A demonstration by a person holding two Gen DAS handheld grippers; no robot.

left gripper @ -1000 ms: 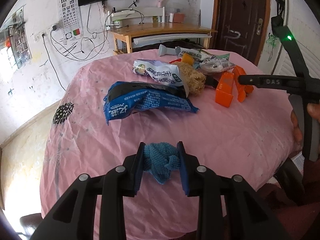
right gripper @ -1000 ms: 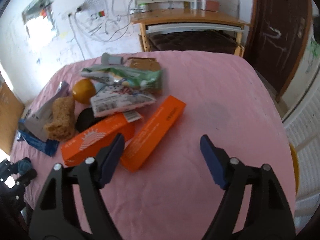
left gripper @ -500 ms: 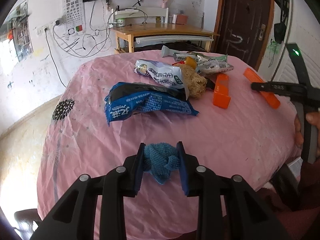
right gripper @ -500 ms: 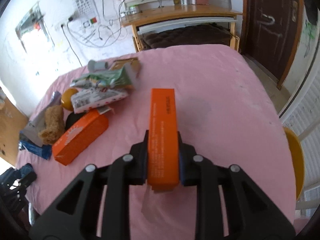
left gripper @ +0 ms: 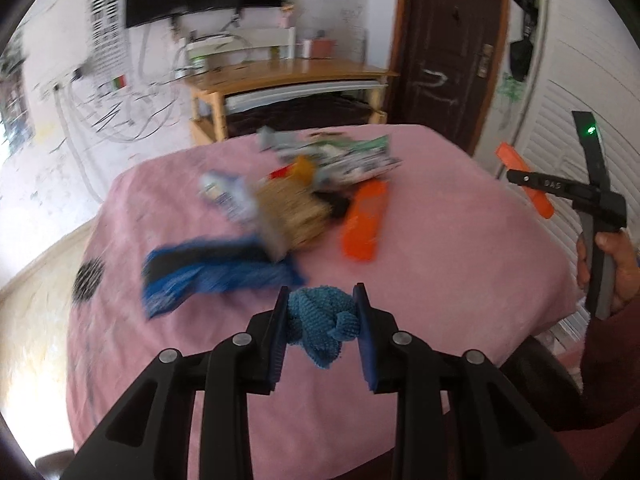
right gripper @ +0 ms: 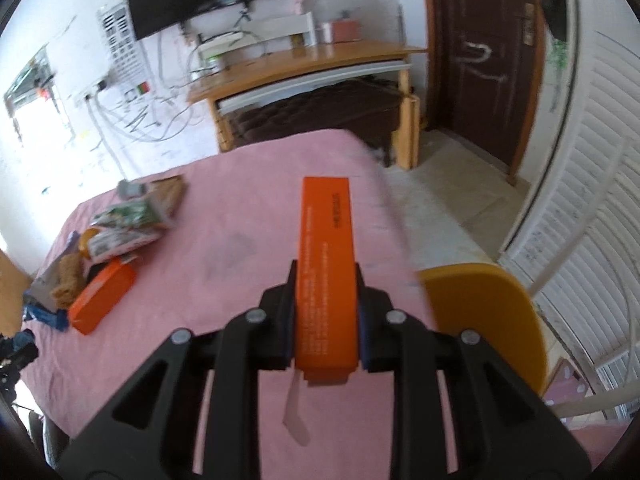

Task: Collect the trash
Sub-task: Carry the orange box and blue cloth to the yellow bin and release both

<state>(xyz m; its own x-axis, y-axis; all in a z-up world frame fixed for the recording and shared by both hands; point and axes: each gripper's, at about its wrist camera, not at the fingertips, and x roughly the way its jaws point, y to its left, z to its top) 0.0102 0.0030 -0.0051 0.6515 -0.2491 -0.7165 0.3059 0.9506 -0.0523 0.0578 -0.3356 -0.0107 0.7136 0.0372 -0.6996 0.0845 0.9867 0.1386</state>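
My left gripper (left gripper: 322, 318) is shut on a blue knitted cloth (left gripper: 322, 324) above the near edge of the pink table (left gripper: 440, 256). My right gripper (right gripper: 326, 312) is shut on a long orange box (right gripper: 326, 264), held above the table's right side; the box also shows in the left wrist view (left gripper: 524, 180). A pile of trash lies on the table: a blue wrapper (left gripper: 212, 272), a brown sponge (left gripper: 292, 216), a second orange box (left gripper: 366, 220), and green and white packets (left gripper: 352, 156).
A yellow chair back (right gripper: 484, 320) stands at the table's right edge. A wooden desk (right gripper: 304, 64) and a dark door (right gripper: 484, 52) stand beyond. White slatted doors (right gripper: 580, 240) are on the right.
My right gripper closed on the long orange box, lifted it off the pile and carried it right. My left gripper stays shut on the cloth and has swung slightly.
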